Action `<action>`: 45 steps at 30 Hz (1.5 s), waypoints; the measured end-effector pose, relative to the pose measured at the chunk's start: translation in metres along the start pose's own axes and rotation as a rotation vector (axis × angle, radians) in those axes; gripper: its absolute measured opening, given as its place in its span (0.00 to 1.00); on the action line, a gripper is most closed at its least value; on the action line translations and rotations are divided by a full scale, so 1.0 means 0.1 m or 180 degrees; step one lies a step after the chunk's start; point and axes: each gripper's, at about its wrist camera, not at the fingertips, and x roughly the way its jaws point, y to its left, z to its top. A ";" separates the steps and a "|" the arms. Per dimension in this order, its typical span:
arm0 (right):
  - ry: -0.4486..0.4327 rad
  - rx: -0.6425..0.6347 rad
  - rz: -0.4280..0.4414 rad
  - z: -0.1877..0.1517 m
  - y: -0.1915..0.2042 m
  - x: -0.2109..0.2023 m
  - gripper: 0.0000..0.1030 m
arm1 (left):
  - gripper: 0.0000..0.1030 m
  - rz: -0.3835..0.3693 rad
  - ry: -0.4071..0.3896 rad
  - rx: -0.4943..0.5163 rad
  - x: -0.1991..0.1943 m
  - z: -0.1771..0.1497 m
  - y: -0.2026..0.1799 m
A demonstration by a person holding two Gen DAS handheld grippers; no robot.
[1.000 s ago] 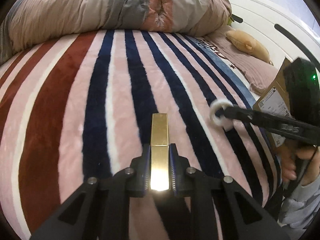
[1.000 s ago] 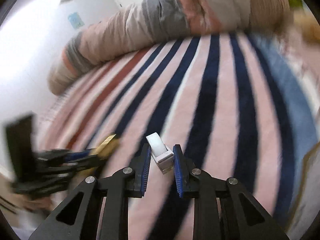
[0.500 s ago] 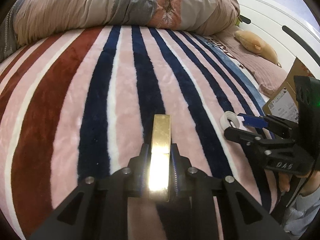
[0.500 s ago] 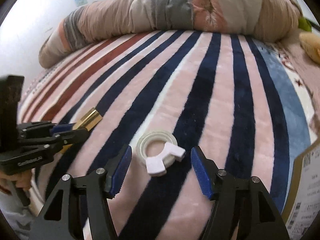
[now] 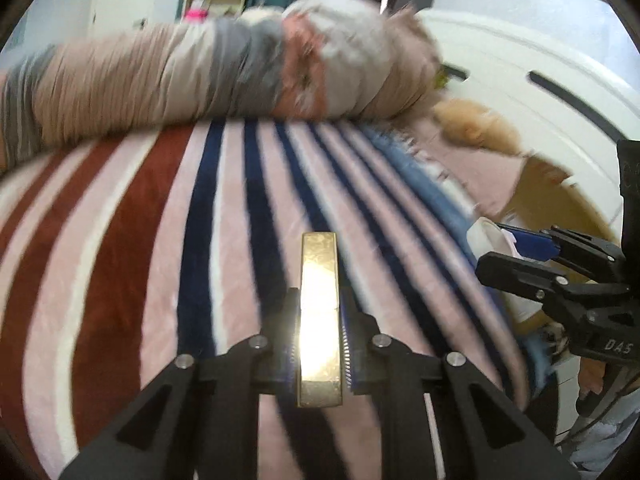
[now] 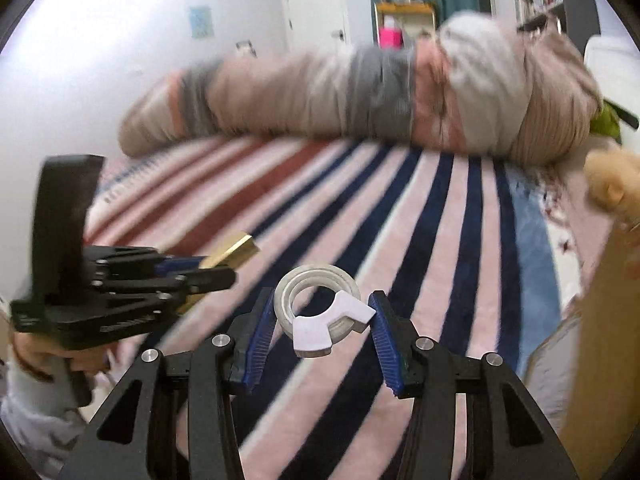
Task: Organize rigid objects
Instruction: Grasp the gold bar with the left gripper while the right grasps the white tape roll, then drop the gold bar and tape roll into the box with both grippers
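My left gripper (image 5: 320,316) is shut on a shiny gold rectangular bar (image 5: 319,300) that sticks forward over the striped blanket (image 5: 160,260). It also shows in the right wrist view (image 6: 228,258), at the left. My right gripper (image 6: 320,320) is shut on a white tape roll with a white dispenser tab (image 6: 320,312), held by its sides above the blanket (image 6: 440,240). In the left wrist view the right gripper (image 5: 516,248) is at the right edge with the white roll (image 5: 486,236) at its tips.
A rolled beige and grey duvet (image 5: 220,72) lies across the far side of the bed. A tan plush toy (image 5: 472,124) and a cardboard box (image 5: 560,200) are at the right. A white headboard (image 5: 540,60) stands beyond them.
The right gripper closed on the tape roll, which lay on the blanket between open jaws, and lifted it. Both grippers rose and tilted up. The left still holds the gold bar.
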 end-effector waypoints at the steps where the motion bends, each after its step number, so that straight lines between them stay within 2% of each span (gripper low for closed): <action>1: -0.0082 0.0001 -0.0003 0.03 -0.01 -0.15 0.41 | 0.15 -0.0036 -0.0054 0.0040 -0.07 0.06 -0.07; 6: -0.0301 0.0112 -0.0237 0.07 -0.29 -0.79 0.41 | 0.15 -0.0318 -0.0293 0.0382 -0.36 0.42 -0.64; 9: -0.0391 0.0239 -0.0558 -0.03 -0.62 -1.14 0.42 | 0.15 -0.0489 -0.0312 0.0605 -0.36 0.62 -1.03; 12: -0.0360 0.0381 -0.0877 -0.14 -0.99 -1.36 0.42 | 0.15 -0.0664 -0.0273 0.0809 -0.29 0.79 -1.46; 16: -0.0154 0.0573 -0.1202 -0.32 -1.47 -1.41 0.42 | 0.15 -0.0957 -0.0132 0.1010 -0.14 0.96 -1.99; 20: 0.0070 0.0622 -0.1355 -0.48 -1.76 -1.28 0.43 | 0.15 -0.0975 0.0058 0.1231 0.07 1.08 -2.44; 23: 0.0052 0.0604 -0.1311 -0.57 -1.82 -1.30 0.54 | 0.15 -0.1071 0.0225 0.1344 0.20 1.08 -2.70; 28: -0.0028 0.0562 -0.1349 -0.66 -1.84 -1.38 0.58 | 0.15 -0.1132 0.0531 0.1481 0.47 1.05 -2.93; 32: -0.0071 0.0565 -0.1256 -0.70 -1.88 -1.43 0.58 | 0.15 -0.1154 0.0701 0.1569 0.64 0.97 -3.02; 39: -0.0050 0.0532 -0.1262 -0.69 -1.89 -1.43 0.60 | 0.16 -0.1079 0.0693 0.1552 0.68 0.92 -2.96; 41: -0.0043 0.0521 -0.1267 -0.68 -1.87 -1.42 0.60 | 0.21 -0.1079 0.0665 0.1520 0.66 0.94 -2.92; 45: -0.0050 0.0496 -0.1249 -0.64 -1.83 -1.43 0.61 | 0.41 -0.1014 0.0466 0.1411 0.48 0.98 -2.77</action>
